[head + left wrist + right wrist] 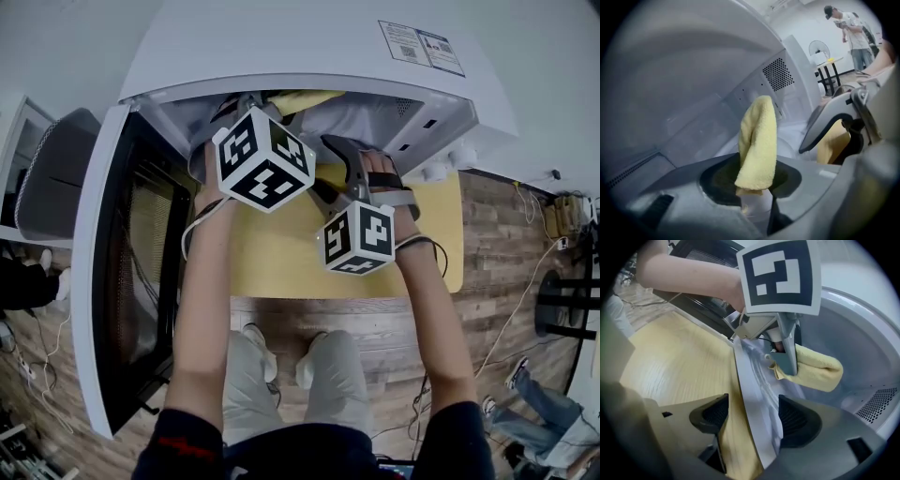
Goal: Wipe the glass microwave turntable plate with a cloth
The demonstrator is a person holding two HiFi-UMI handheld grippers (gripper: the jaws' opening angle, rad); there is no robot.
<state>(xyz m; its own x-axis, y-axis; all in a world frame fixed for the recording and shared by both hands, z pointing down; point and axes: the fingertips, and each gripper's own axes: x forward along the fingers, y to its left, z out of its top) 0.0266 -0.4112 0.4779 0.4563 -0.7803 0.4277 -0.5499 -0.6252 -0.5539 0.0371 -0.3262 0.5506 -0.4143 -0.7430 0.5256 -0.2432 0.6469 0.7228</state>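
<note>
The glass turntable plate stands on edge between the jaws of my right gripper, which is shut on it at the mouth of the open white microwave. My left gripper is shut on a folded yellow cloth. Seen in the right gripper view, the left gripper presses the cloth against the plate's far face. In the head view both marker cubes hang before the cavity, with the left gripper and right gripper reaching in and the cloth showing under the roof.
The microwave door hangs open to my left. A pale yellow tabletop lies under the grippers. Below are the person's legs, a wooden floor and cables. A grey chair stands at far left. Another person stands far off.
</note>
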